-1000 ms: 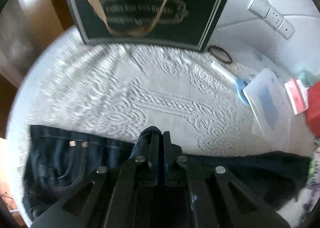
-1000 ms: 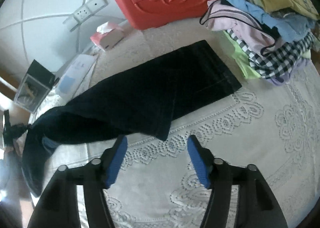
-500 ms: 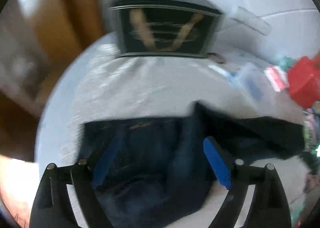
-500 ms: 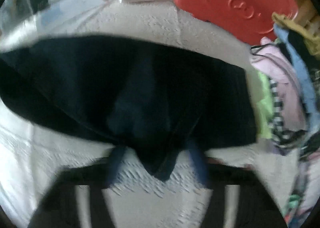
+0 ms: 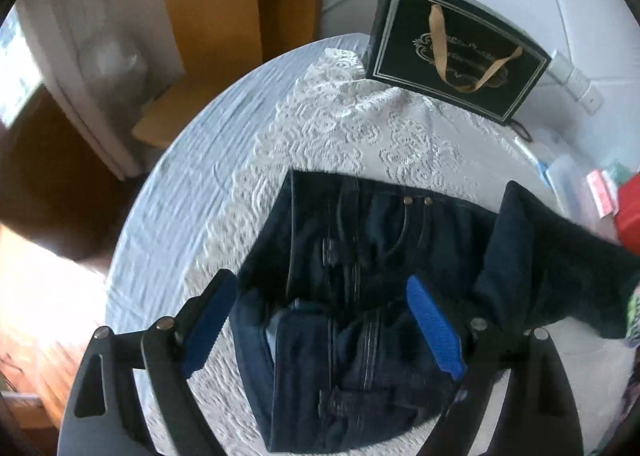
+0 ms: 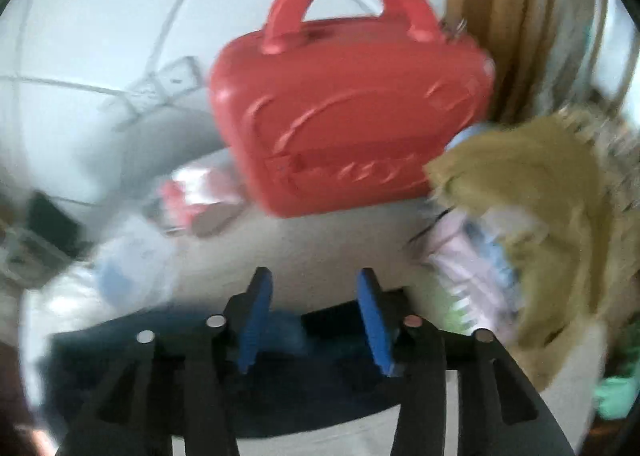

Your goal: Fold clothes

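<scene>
We see the dark jeans point(image 5: 360, 296) lying on the white lace tablecloth point(image 5: 320, 128), waistband end nearest the left gripper point(image 5: 320, 320). Its blue pads stand wide apart above the denim, gripping nothing. A leg runs off to the right. A black gift bag point(image 5: 456, 48) stands at the far edge. The right gripper's point(image 6: 316, 320) jaws have just been opening; they stand partly apart with no cloth pinched, the jeans beneath them. Beyond are a red case point(image 6: 348, 116) and a clothes pile point(image 6: 540, 216).
</scene>
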The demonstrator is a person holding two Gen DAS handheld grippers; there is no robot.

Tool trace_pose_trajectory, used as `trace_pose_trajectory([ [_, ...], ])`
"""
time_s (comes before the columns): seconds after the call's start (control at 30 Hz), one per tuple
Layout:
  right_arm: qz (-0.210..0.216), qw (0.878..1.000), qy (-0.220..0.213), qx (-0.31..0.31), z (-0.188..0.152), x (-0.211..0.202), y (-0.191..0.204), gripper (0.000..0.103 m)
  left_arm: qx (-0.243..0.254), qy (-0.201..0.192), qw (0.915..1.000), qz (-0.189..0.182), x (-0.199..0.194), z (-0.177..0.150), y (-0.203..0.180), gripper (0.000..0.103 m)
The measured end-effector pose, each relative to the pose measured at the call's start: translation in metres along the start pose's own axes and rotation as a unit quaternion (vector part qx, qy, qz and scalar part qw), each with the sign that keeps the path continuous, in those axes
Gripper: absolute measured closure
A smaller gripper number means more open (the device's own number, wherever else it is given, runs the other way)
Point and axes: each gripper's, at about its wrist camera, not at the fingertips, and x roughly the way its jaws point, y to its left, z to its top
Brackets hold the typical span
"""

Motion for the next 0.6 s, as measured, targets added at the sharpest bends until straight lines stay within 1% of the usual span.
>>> trace_pose_trajectory([
  [0.07,0.029,0.999,0.018,0.018,-0.013,0.007,-0.007,0.054,-0.022,0.003,0.9997,-0.013,0.001,-0.015,0.007,0.015],
  [0.13,0.042,0.997,0.049,0.038,-0.032,0.029,-0.018,0.054,-0.042,0.011,0.9989,-0.018,0.005,-0.028,0.011,0.009],
  [0.17,0.047,0.996,0.063,0.048,-0.041,0.040,-0.022,0.054,-0.050,0.014,0.9985,-0.020,0.006,-0.035,0.012,0.003],
  [0.2,0.052,0.994,0.072,0.055,-0.049,0.047,-0.022,0.054,-0.057,0.017,0.9980,-0.022,0.007,-0.042,0.013,0.000],
  [0.3,0.062,0.992,0.089,0.066,-0.070,0.062,-0.021,0.054,-0.080,0.019,0.9962,-0.028,0.005,-0.058,0.019,0.000],
  [0.33,0.064,0.991,0.093,0.068,-0.076,0.065,-0.020,0.052,-0.088,0.017,0.9956,-0.028,0.006,-0.063,0.021,0.000],
  [0.47,0.076,0.990,0.091,0.079,-0.086,0.067,-0.013,0.051,-0.119,0.009,0.9924,-0.027,0.007,-0.084,0.029,0.000],
  [0.5,0.078,0.990,0.090,0.081,-0.086,0.069,-0.011,0.048,-0.122,0.006,0.9924,-0.018,0.010,-0.085,0.032,0.000],
  [0.53,0.078,0.989,0.089,0.084,-0.083,0.071,-0.009,0.040,-0.124,0.004,0.9922,-0.009,0.014,-0.087,0.034,0.000],
  [0.57,0.079,0.989,0.087,0.088,-0.081,0.074,-0.009,0.033,-0.129,0.005,0.9915,-0.011,0.019,-0.088,0.035,0.000],
  [0.6,0.081,0.988,0.085,0.097,-0.079,0.076,-0.009,0.031,-0.135,0.006,0.9908,-0.012,0.024,-0.090,0.035,0.000],
])
